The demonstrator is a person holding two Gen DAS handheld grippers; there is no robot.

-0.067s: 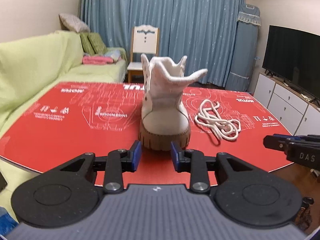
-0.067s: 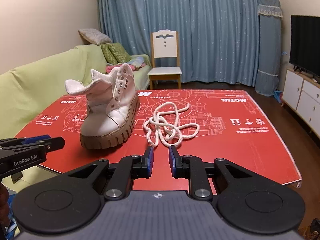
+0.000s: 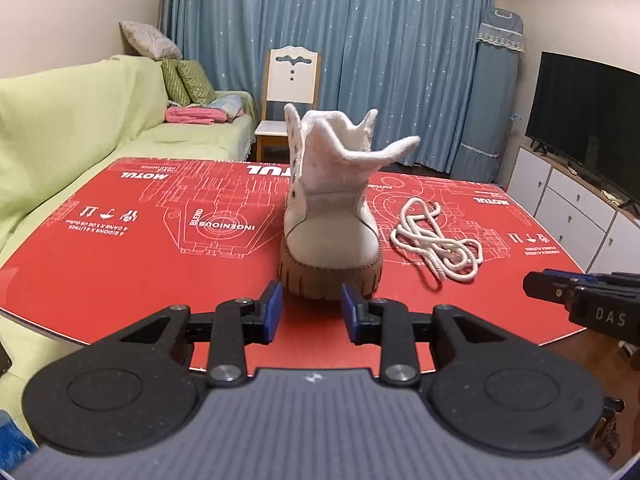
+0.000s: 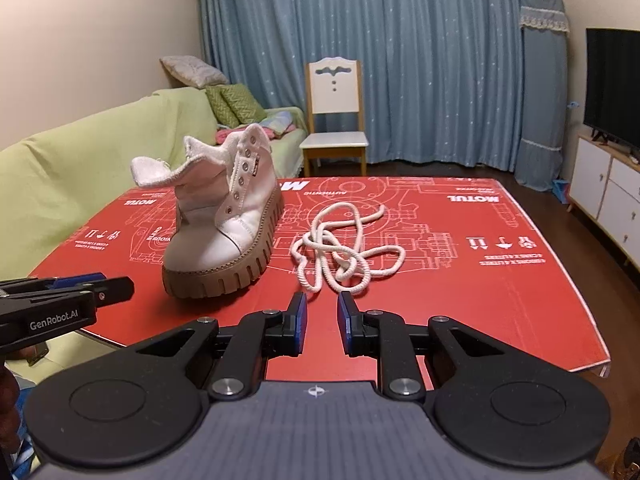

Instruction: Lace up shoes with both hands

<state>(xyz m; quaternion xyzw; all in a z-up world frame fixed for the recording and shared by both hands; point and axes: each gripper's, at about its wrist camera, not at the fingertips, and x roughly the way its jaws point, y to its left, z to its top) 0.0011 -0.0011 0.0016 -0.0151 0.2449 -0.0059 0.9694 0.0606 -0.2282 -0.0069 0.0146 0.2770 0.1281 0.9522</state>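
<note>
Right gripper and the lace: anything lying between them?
No. In the right wrist view only bare red mat separates the right gripper from the lace.

Warm, fairly dim indoor light fills both views, seemingly from above; no lamp is in view. The red tabletop carries a soft sheen near its front edge, and the shoe throws only a faint shadow at its sole. The television screen is dark with little glare. Fisheye bending curves the walls and curtains at the edges, with black corners. Focus is reasonably sharp, slightly soft and grainy throughout.
</note>
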